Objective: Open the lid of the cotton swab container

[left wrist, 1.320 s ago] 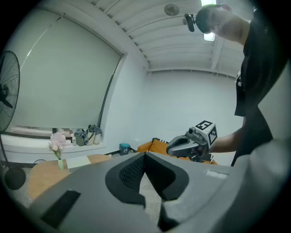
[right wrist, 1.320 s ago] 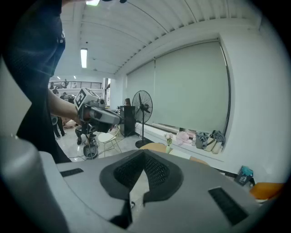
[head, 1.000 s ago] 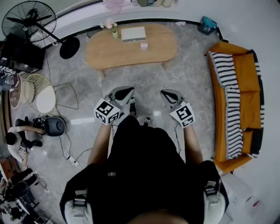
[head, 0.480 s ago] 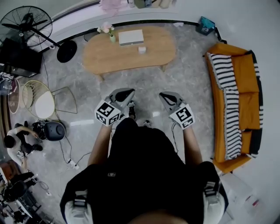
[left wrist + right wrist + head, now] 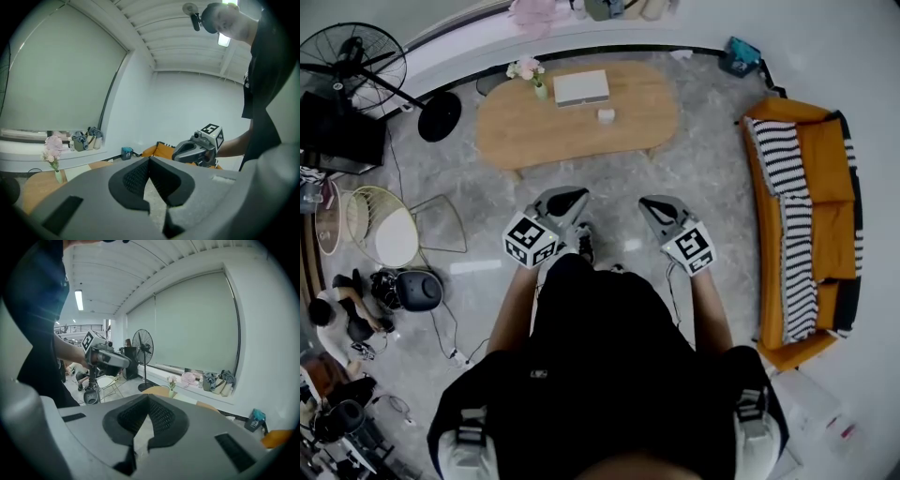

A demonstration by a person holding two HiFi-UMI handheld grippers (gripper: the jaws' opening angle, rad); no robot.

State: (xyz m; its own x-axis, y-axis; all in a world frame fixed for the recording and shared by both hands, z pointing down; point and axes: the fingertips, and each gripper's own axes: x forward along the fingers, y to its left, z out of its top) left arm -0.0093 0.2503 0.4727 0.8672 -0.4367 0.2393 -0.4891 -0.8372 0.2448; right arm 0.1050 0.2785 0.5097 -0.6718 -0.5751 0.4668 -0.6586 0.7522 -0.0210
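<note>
Floor (image 5: 609, 183) between the person and the table (image 5: 525, 122) is bare grey stone. Sofa (image 5: 830, 150) sits off right, with a fan (image 5: 356, 52) and a wire chair (image 5: 394, 225) off left, all well apart from the grippers. Left gripper (image 5: 570, 199) and right gripper (image 5: 650, 205) hang side by side over that floor, both claws pinched together with nothing in them. Swab container (image 5: 606, 114) sits about mid-table, just right of a flat white box (image 5: 582, 86). The table's long axis runs left-right. The container's too small to tell its lid, facing or long axis, and in the gripper views the jaws cover most of the table.
</note>
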